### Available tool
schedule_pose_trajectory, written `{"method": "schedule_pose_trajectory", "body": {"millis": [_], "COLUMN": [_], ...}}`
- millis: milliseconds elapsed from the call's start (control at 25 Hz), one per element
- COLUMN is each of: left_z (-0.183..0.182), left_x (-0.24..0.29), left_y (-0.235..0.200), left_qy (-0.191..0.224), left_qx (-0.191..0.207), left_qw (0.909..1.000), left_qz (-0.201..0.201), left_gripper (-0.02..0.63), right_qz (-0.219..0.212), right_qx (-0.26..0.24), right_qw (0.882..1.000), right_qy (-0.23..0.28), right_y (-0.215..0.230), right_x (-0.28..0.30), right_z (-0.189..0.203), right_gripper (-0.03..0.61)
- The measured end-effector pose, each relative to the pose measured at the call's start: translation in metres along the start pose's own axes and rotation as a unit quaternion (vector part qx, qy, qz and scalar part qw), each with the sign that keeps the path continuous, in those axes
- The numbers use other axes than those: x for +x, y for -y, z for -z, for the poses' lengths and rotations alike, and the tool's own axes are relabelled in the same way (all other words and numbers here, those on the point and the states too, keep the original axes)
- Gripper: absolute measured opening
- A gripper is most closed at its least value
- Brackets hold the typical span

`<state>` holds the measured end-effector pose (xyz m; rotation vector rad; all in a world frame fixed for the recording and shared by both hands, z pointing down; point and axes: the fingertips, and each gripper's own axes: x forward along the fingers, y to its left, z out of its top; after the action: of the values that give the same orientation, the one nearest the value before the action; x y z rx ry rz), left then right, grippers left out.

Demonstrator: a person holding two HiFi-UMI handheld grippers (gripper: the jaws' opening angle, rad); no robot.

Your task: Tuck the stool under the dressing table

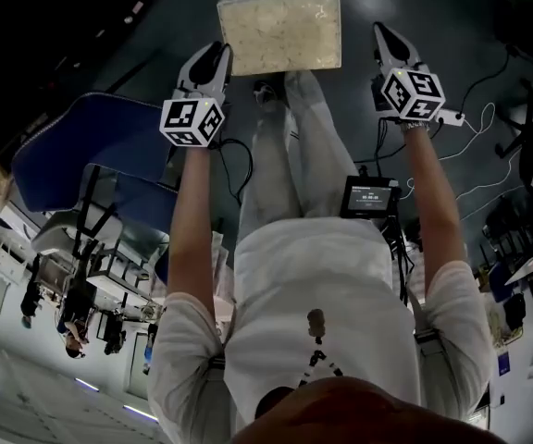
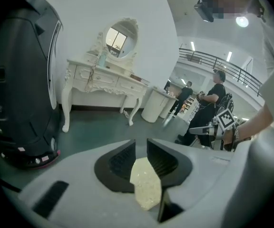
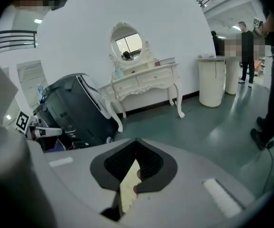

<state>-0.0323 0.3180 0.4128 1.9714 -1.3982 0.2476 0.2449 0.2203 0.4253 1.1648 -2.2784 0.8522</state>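
The stool (image 1: pixel 280 30) has a cream, rough-textured rectangular seat and stands on the dark floor straight ahead of me. My left gripper (image 1: pixel 218 54) is at its left edge and my right gripper (image 1: pixel 380 33) just off its right edge. In the left gripper view the jaws of the left gripper (image 2: pixel 141 145) stand a little apart, with the cream seat (image 2: pixel 145 186) showing below the gap. The right gripper (image 3: pixel 137 145) has its jaws together, with the seat's edge (image 3: pixel 126 189) beneath them. The white carved dressing table (image 2: pixel 103 80) (image 3: pixel 144 82) with its oval mirror stands against the far wall.
A big black machine (image 2: pixel 18 80) (image 3: pixel 75 113) stands left of the table, a white round cabinet (image 2: pixel 153 103) (image 3: pixel 212 82) to its right. People stand in the background. A blue chair (image 1: pixel 91 146) is at my left and cables (image 1: pixel 479 118) lie at my right.
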Motion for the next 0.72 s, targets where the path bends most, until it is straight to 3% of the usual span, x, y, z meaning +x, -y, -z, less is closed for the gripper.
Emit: {"method": "schedule_pose_trajectory", "body": {"millis": [120,240,360,480,720], "left_z": [0.056,0.108,0.157,0.201,0.252], "left_x": [0.027,0.044,0.061,0.073,0.080], "left_y": [-0.028,-0.058,-0.089,-0.109,-0.129], "left_qy": [-0.035,-0.059,-0.075,-0.100,-0.120], "left_qx": [-0.010,-0.032,-0.057,-0.049,-0.095], "left_qw": [0.9993,0.9977,0.9951,0.9928,0.9859], "left_qz": [-0.003,-0.011,-0.028,-0.043,-0.069], "left_gripper": [0.098,0.142,0.190,0.232,0.291], "right_qz": [0.006,0.010,0.017,0.022,0.050], "right_qx": [0.018,0.035,0.055,0.074,0.053], "right_qw": [0.999,0.998,0.995,0.992,0.987], "right_qy": [-0.033,-0.059,-0.083,-0.104,-0.144], "right_y": [0.014,0.020,0.027,0.032,0.035], "right_x": [0.034,0.063,0.091,0.110,0.119], "right_z": [0.057,0.108,0.160,0.207,0.268], "right_gripper": [0.019,0.069,0.143,0.229,0.307]}}
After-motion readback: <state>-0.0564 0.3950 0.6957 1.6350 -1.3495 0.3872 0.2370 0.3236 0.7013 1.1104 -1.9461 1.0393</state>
